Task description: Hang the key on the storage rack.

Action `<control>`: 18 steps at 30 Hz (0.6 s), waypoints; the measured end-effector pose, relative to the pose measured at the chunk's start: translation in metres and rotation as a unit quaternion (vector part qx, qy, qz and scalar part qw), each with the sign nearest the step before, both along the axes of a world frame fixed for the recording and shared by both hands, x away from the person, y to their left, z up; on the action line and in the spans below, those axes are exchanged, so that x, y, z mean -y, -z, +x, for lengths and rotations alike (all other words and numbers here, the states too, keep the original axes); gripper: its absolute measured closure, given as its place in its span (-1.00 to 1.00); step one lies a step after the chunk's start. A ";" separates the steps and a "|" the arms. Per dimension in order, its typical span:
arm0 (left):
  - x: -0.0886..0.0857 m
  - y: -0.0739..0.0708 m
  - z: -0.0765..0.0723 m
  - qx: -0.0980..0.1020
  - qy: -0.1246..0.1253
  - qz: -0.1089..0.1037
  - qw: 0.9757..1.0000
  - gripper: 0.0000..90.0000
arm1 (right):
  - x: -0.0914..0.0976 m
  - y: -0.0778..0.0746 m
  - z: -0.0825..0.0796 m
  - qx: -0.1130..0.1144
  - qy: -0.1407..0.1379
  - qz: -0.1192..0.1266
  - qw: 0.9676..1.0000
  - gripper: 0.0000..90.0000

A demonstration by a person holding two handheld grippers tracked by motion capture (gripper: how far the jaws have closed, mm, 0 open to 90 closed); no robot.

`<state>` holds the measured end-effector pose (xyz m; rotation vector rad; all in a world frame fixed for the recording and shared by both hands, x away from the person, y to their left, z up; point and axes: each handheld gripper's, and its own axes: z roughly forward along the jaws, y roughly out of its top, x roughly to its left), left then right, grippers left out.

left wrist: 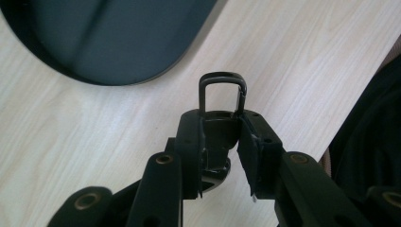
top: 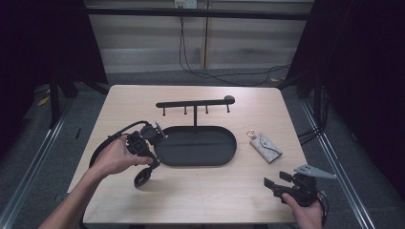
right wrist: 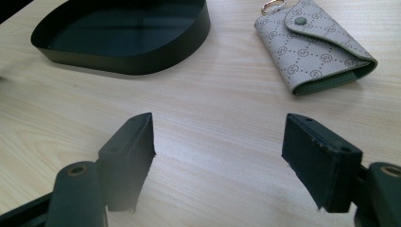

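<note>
A: Why does the left gripper (left wrist: 222,142) sit clamped on that dark clasp (left wrist: 222,92)?

B: Probably to hang it on the hook rack (top: 195,103) behind the black tray (top: 229,151). The right gripper (right wrist: 220,156) rests apart, empty, near the grey key pouch (top: 266,147).

A: The surface?

B: A pale wooden table (top: 200,191), dark curtains around it.

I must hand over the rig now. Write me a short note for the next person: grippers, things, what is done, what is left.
Left gripper: shut on a dark metal carabiner clip, held above the light wooden table, beside the black oval tray.
Right gripper: open, holds nothing, near the table's front right corner.
Grey patterned key pouch with a gold ring: lies on the table right of the tray.
Black hook rack: stands in the tray, hooks bare.
Done: clip picked up.
Left, probably: hang the clip on a hook, then the pouch.
</note>
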<state>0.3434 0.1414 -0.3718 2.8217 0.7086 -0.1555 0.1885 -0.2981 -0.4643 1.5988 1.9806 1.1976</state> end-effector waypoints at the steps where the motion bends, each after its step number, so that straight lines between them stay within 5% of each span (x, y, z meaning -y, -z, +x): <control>1: 0.000 -0.002 0.001 0.005 -0.003 0.002 1.000 0.57 | 0.000 0.000 0.000 0.000 0.000 0.000 1.000 -0.42; 18: -0.009 -0.031 0.006 0.023 -0.035 0.019 0.999 0.57 | 0.000 0.000 0.001 -0.003 0.000 0.001 1.000 -0.42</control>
